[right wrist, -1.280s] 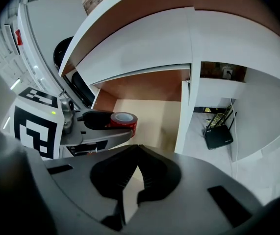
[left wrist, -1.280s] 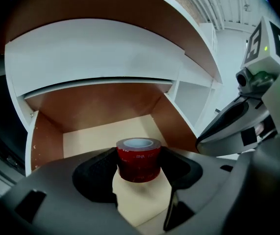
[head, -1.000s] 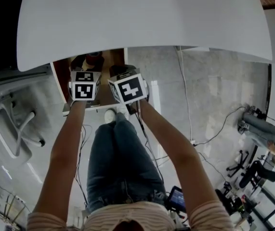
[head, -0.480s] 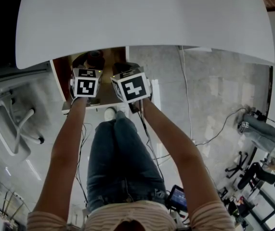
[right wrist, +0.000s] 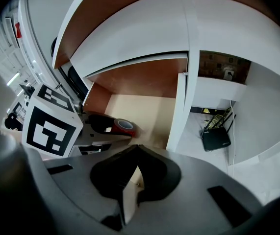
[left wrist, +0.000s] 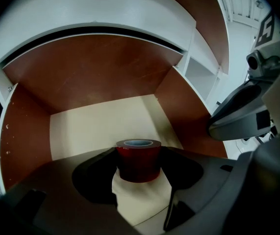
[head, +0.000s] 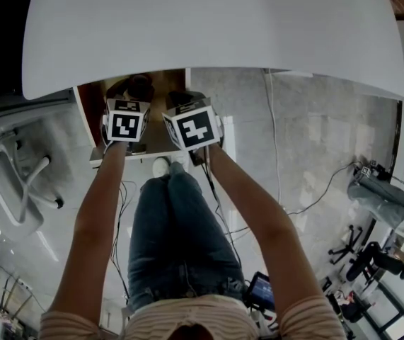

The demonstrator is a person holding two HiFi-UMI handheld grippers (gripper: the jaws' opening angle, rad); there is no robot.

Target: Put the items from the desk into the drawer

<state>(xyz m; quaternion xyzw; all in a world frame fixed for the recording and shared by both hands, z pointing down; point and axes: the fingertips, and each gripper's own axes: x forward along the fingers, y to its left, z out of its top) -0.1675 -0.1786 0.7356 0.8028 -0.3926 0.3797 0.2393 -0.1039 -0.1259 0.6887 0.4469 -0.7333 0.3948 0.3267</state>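
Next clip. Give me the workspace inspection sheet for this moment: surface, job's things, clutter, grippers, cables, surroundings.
Surface: white desk top, nothing seen on the visible part.
Job's things: red tape roll, inside the open drawer.
Clutter: nothing seen.
Grippers: left gripper, fingers closed on the red tape roll; right gripper, fingers together, empty, by the drawer's front.
Cables: loose cables run across the floor.
Surroundings: black router on the floor under the desk; chair at the person's left.
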